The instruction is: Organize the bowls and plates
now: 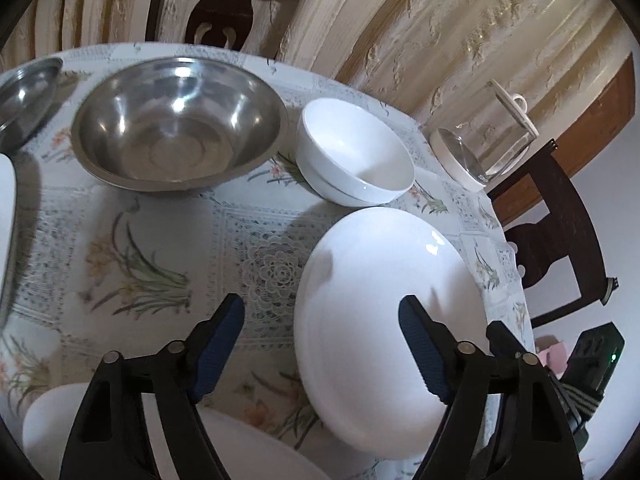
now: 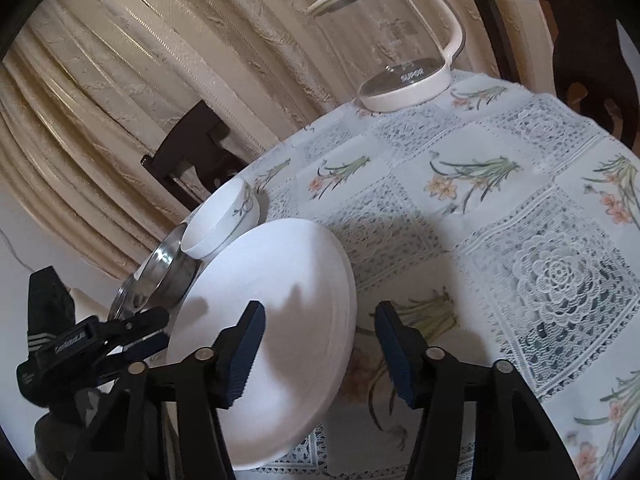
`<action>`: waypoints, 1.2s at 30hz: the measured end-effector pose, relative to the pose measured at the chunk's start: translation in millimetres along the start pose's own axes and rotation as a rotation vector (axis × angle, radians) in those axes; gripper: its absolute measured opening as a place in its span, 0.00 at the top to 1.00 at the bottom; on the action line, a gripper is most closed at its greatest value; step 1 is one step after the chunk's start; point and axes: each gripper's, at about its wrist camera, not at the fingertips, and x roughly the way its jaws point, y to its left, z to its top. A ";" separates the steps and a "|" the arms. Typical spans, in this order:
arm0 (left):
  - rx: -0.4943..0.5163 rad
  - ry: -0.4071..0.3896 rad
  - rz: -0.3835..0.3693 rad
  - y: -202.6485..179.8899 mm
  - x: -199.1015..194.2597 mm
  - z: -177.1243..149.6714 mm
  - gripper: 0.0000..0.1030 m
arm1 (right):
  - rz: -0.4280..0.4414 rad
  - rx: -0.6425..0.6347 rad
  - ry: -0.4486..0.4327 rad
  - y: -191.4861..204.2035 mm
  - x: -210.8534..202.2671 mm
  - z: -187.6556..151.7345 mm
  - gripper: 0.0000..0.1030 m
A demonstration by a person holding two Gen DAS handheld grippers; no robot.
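White plate (image 1: pixel 380 320) on floral tablecloth (image 1: pixel 140 240), both tools (image 1: pixel 322 344) (image 2: pixel 320 344) agape above it

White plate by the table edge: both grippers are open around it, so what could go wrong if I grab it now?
1. The plate lies near the table edge; a push rather than a pinch might slide it off.
2. The left gripper and right gripper both straddle its rim and could collide.
3. The white bowl sits close behind; lifting forward may knock it.
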 end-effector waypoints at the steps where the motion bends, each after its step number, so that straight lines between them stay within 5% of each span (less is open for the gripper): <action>1: -0.003 0.004 -0.008 -0.2 1.6 0.6 0.30 | 0.008 0.004 0.010 -0.5 2.0 0.1 0.48; 11: -0.004 0.068 -0.046 -8.7 25.5 0.1 0.43 | 0.084 0.064 0.098 -9.9 17.4 -0.6 0.64; 27: 0.058 0.035 -0.024 -20.3 18.3 -9.0 0.43 | 0.057 0.035 0.066 -8.4 12.6 -0.7 0.67; 36: 0.080 -0.020 -0.025 -23.0 -5.7 -10.4 0.43 | 0.124 -0.004 0.030 2.0 -1.2 -3.9 0.68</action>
